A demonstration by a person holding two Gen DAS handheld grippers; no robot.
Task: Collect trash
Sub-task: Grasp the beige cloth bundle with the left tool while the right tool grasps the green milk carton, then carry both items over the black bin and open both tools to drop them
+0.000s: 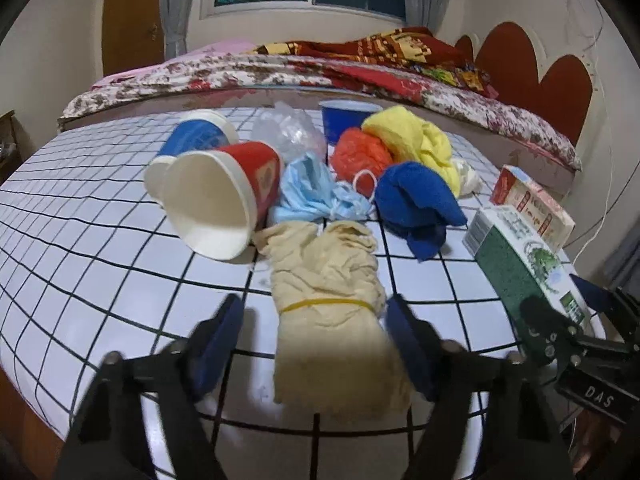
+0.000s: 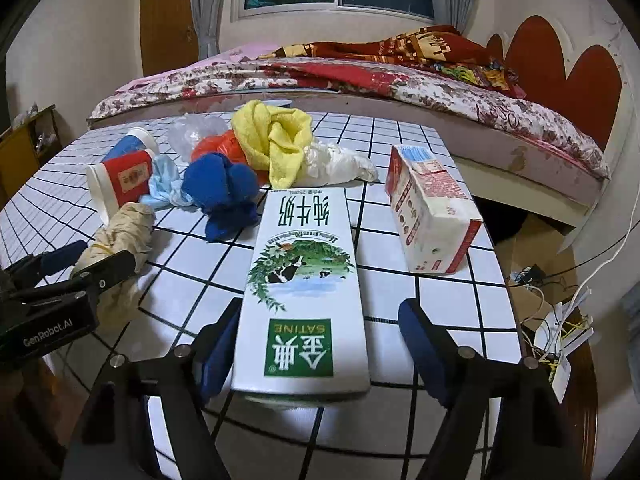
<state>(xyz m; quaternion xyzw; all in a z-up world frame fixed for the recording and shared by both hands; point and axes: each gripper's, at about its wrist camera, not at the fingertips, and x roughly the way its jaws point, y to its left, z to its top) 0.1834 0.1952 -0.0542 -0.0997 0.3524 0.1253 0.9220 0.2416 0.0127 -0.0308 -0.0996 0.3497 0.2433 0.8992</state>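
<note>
On the left of the checked table two paper cups lie tipped over, a blue one behind a red one whose white mouth faces the camera. Just right of them sit a crumpled clear plastic bag, a light blue face mask and, nearer, a beige bundle of cloth bound by a yellow rubber band. The left gripper straddles this bundle with its jaws spread wide: the bundle lies lengthwise between the blue pads, close to the right pad and clear of the left one, so nothing is clamped. Behind stand a blue cup, an orange bag, a yellow cloth and a blue cloth. Farther right, the green and white milk carton lies flat on the table, its near end between the fingers of the right gripper. Those jaws are also released: the left pad is just beside the carton's edge, and the right pad stands apart from it. Right of the carton lies a red and white carton on its side, near the table's edge. A bed runs along behind the table.
</note>
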